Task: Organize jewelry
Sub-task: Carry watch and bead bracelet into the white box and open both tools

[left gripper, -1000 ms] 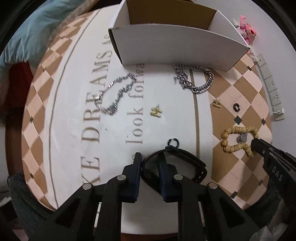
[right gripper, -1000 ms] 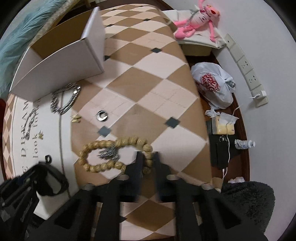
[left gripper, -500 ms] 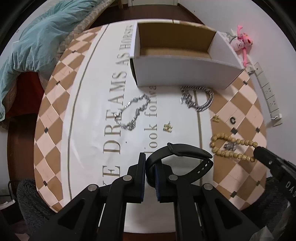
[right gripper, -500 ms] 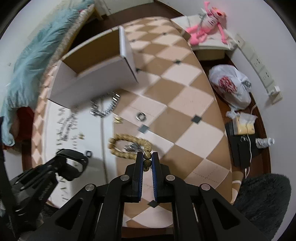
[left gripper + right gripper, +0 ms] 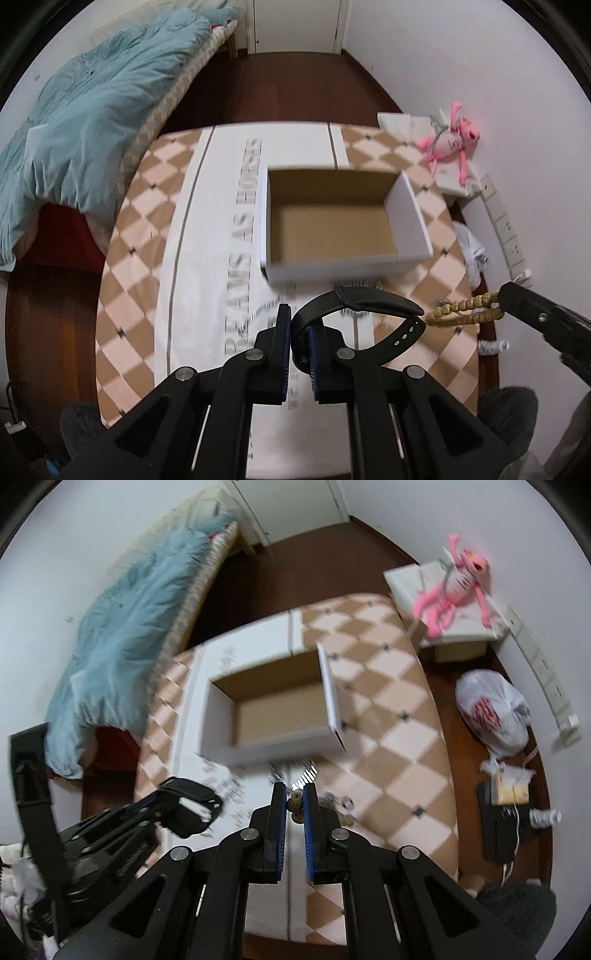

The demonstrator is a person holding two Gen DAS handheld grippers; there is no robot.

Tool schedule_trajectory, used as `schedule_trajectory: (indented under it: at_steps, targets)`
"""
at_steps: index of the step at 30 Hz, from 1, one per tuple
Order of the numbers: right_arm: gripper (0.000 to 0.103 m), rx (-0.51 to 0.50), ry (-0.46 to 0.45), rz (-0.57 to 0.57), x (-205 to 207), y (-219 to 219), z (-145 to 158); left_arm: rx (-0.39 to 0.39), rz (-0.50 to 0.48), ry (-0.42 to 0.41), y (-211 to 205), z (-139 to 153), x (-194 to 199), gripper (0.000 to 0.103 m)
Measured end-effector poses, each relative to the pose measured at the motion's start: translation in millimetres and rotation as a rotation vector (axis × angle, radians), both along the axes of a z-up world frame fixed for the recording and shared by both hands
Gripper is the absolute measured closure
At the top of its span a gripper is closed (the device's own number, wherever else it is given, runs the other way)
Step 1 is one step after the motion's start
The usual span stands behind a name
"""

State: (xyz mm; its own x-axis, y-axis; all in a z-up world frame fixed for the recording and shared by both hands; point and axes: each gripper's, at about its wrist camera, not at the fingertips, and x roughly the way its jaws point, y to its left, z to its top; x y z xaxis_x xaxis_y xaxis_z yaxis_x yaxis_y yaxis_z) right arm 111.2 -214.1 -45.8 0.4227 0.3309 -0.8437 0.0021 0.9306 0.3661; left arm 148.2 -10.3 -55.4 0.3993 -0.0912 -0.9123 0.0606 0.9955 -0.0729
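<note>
Black watch [image 5: 354,302] clamped in left hand-held gripper [image 5: 298,332], off table.

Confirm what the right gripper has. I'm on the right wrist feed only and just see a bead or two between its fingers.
Observer: Left wrist view shows a tan bead bracelet hanging from the right gripper, lifted clear of the table.
Operator: And the left gripper's black thing?
Observer: A black watch, strap pinched in the left gripper, buckle end with holes hanging free.
Operator: Box contents?
Observer: The white box is open; its brown floor shows bare in that view.
</note>
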Motion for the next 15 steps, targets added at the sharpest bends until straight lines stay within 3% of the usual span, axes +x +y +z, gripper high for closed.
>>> schedule_trajectory:
  at_steps: [6,15]
  targets:
    - [0.094,-0.006,-0.047,0.059,47.2,16.7,25.3,-0.002,-0.001,0.009,7.3,4.8,44.8,0.097]
    - [0.094,-0.056,0.021,0.106,112.4,45.2,2.1,-0.025,0.003,0.072,10.0,-4.0,98.5,0.094]
